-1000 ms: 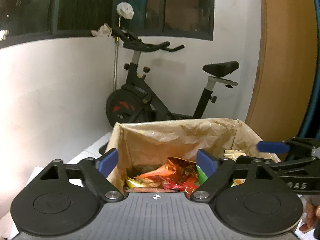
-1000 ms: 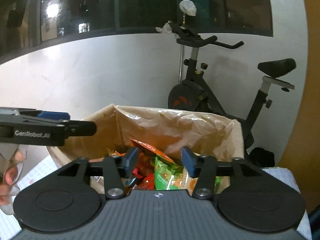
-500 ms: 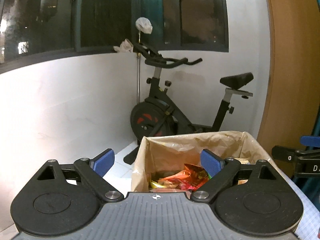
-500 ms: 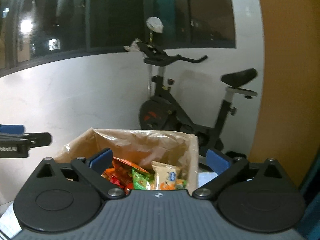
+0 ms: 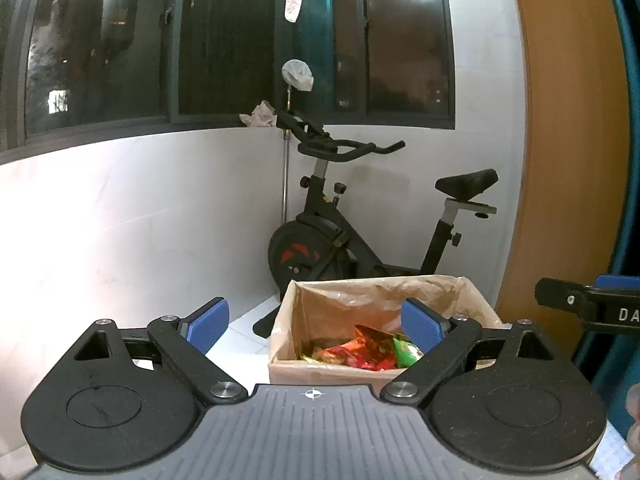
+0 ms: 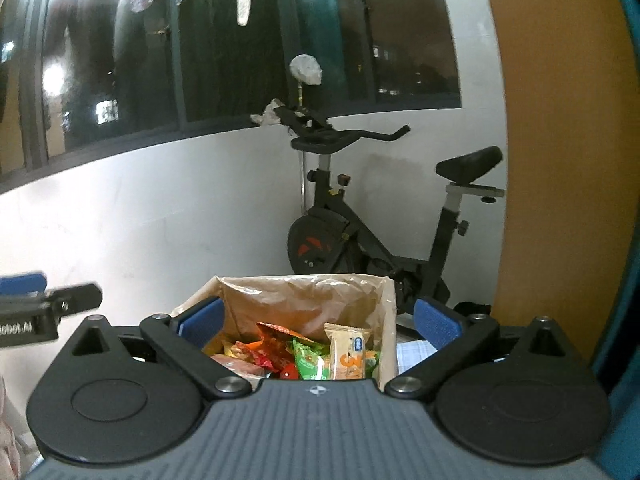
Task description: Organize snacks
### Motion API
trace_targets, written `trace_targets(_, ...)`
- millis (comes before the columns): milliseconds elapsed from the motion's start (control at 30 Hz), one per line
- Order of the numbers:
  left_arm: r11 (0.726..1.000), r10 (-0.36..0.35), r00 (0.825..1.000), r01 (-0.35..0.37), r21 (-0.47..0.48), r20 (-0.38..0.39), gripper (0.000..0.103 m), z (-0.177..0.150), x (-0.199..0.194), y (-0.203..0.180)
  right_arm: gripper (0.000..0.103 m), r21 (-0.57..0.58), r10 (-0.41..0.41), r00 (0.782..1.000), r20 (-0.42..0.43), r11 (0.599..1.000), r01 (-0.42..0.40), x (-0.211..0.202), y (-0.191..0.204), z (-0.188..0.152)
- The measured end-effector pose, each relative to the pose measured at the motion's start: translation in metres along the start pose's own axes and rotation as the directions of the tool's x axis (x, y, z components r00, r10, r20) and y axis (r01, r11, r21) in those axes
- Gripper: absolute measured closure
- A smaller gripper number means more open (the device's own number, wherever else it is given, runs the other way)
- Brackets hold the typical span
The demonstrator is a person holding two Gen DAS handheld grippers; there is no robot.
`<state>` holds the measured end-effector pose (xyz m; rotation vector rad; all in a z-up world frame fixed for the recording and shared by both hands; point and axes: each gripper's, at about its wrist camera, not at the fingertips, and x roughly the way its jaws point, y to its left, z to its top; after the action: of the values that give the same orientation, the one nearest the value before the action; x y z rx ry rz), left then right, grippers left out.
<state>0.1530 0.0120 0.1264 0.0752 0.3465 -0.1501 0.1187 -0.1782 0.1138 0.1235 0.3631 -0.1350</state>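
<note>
Blue-padded fingers on both grippers stand spread wide and hold nothing, above a lined box of snacks.

Left gripper (image 5: 316, 322) has its blue fingers (image 5: 208, 325) well apart, framing the near left side of the cardboard box (image 5: 320, 374); the right gripper (image 6: 318, 322) is likewise wide open, its fingers (image 6: 434, 322) bracketing the same box from above. Inside the brown paper liner (image 6: 304, 300) lie the snack packets (image 6: 304, 354): a red-orange one, a green one, and a pale bar wrapper (image 6: 346, 350) standing upright against the right wall. Box rests on a white bench (image 5: 240, 336). Behind it stands a black exercise bike (image 5: 360, 236) against a white wall (image 5: 140, 220), with dark windows (image 5: 240, 40) above and a wooden panel (image 5: 568, 140) at right.
</note>
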Motion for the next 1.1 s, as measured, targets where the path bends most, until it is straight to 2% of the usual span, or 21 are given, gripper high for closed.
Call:
trace_targets(233, 0.999, 0.019, 0.999, -0.019, 0.027, 0.028, 0.009, -0.002, -0.013, -0.008, 0.000, 0.000, 0.012, 1.000, 0.001, 1.000, -0.012, -0.013, 0.000, 0.001)
trace_targets(1100, 0.999, -0.009, 1.000, 0.010, -0.038, 0.025, 0.009, -0.009, -0.010, 0.006, 0.000, -0.008, 0.014, 1.000, -0.013, 1.000, -0.014, -0.018, 0.004, -0.005)
